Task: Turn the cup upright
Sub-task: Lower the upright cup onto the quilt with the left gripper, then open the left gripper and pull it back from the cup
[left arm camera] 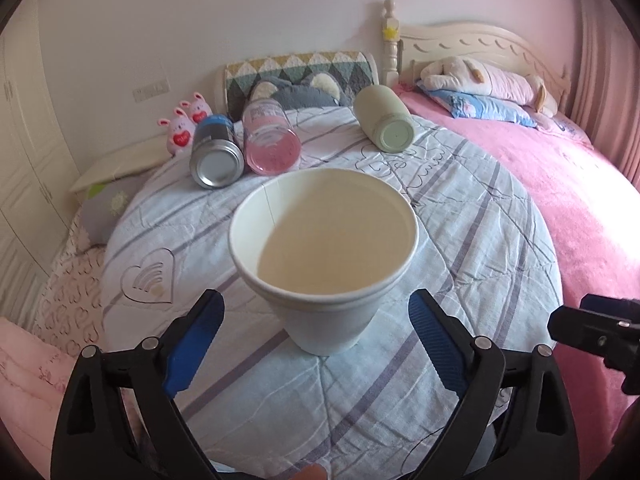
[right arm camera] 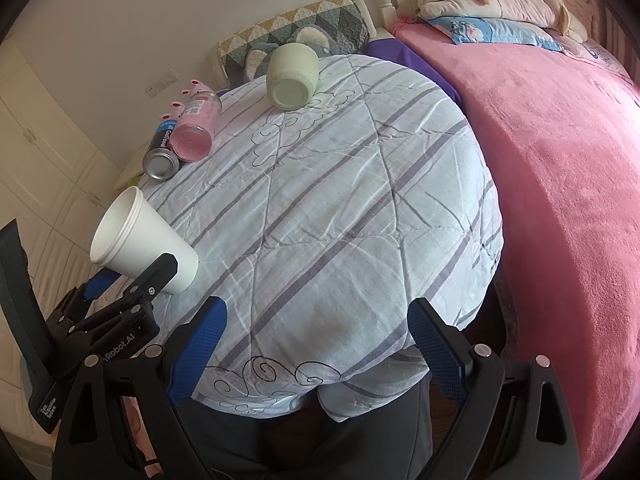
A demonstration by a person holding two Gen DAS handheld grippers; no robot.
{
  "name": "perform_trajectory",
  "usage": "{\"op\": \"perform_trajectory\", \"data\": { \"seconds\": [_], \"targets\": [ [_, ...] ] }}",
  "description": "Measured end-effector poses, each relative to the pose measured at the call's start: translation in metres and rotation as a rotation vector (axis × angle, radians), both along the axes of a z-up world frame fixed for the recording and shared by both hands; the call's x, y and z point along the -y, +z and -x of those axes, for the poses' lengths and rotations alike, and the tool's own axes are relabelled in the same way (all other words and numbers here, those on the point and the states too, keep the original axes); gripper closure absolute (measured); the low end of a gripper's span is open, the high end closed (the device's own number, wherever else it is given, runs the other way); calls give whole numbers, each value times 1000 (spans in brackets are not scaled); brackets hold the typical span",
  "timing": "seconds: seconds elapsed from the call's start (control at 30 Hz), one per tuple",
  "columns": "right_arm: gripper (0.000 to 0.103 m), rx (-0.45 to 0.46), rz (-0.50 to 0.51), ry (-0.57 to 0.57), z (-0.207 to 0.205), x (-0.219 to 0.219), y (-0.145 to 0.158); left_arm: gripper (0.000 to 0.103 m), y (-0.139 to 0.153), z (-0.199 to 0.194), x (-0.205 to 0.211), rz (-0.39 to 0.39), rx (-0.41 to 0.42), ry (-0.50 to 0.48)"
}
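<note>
Left wrist view shows the white paper cup [left arm camera: 326, 258] standing mouth-up on the pale striped quilt [left arm camera: 472, 216], its narrow base down in the fabric just ahead of the left gripper [left arm camera: 316, 328]. Judged by its thin wall and rolled rim, the cup is very light, empty as far as the inside shows, and easily crushed or dented; it probably tips at a slight nudge, all the more because the padded quilt gives it a soft, uneven footing. The safest hold would be low to mid on the tapered wall with light pressure, not at the rim, which would fold oval. The left gripper's blue pads [left arm camera: 196, 344] are spread wide, one on each side of the cup's lower body and apart from it, so they grip nothing. In the right wrist view the cup [right arm camera: 140, 240] appears at far left with the left gripper's finger crossing in front of its base; it looks tilted there, likely fisheye distortion. The right gripper [right arm camera: 318, 344] is well apart from the cup, its fingers also wide apart over bare quilt with nothing between them. Three other containers lie on their sides at the far edge: a metal can [left arm camera: 216, 152], a pink bottle [left arm camera: 270, 140] and a pale green cup [left arm camera: 384, 124].
</note>
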State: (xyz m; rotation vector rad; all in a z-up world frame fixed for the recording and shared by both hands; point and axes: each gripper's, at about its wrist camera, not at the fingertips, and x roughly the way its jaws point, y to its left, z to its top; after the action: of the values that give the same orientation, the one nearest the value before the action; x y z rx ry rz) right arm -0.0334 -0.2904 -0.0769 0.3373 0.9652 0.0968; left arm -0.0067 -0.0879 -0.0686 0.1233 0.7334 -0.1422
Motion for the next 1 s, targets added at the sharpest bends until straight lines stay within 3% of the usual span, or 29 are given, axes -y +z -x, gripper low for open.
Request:
{"op": "perform_trajectory", "data": {
  "seconds": [0.37,0.73,1.0],
  "targets": [
    [10,38,20,2,19,-12,11,2,22,44,-18,47,172,-7],
    [10,110,49,16,55,-32,22,2,39,93,-38,78,168,13],
    [10,219,83,36,91,-59,50,2,69,130,-55,24,144,94]
  ]
}}
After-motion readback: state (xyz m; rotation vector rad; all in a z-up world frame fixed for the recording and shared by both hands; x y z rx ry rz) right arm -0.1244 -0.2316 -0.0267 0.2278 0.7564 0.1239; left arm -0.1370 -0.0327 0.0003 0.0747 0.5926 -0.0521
